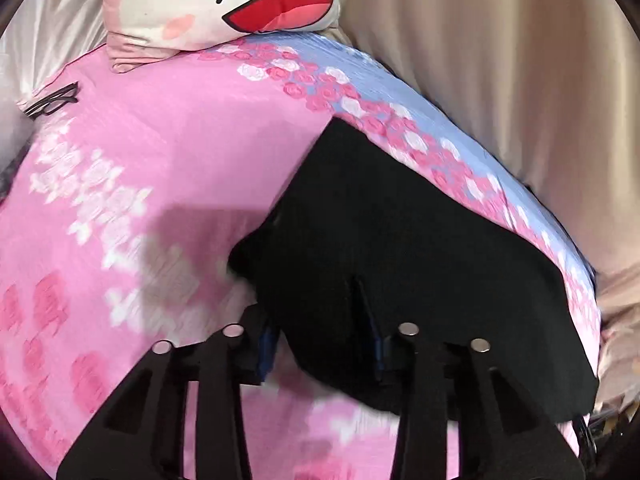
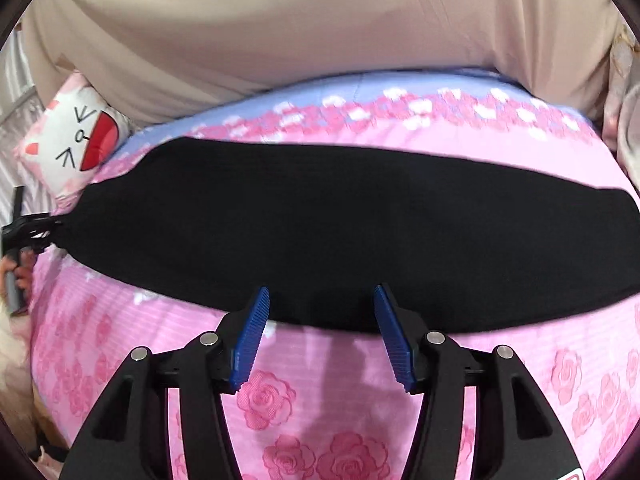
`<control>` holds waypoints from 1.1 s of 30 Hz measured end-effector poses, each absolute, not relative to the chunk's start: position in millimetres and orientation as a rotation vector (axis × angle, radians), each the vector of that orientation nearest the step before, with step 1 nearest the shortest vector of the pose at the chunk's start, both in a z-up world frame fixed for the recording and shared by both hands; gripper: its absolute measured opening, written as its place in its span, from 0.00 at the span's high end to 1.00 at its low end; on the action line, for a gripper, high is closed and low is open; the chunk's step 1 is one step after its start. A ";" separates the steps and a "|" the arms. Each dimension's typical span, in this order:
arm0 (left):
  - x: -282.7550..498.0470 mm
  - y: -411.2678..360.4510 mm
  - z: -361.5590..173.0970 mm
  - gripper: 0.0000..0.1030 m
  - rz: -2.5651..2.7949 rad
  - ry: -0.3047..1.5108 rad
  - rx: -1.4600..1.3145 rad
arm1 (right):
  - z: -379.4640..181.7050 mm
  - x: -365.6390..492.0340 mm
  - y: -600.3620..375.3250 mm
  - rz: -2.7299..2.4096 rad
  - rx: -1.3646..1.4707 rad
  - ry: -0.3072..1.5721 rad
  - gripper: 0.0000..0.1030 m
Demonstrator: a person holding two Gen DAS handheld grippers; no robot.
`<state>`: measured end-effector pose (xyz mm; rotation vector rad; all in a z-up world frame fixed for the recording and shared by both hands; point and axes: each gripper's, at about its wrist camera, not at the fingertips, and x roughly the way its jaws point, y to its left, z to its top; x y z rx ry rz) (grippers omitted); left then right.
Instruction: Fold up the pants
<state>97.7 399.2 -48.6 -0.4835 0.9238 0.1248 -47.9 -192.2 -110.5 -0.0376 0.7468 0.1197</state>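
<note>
Right wrist view: black pants (image 2: 320, 224) just beyond the open right tool (image 2: 320, 308).

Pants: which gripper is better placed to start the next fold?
Left, probably. The left gripper already has pants fabric between its fingers at one end. The right gripper is open at the long edge, gripping nothing.

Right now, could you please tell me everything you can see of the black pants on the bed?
The black pants are plain, matte, soft-looking fabric, lying flat as one long, smooth band across the pink rose-print bedspread, apparently already folded lengthwise. One end lies near the cat-face pillow. The left gripper has cloth bunched between its fingers at that end. The right gripper stands open at the near edge.
</note>
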 end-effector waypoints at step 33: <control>95.1 325.6 -54.7 0.30 0.191 0.915 -0.115 | -75.1 184.8 12.5 0.387 -0.277 0.750 0.93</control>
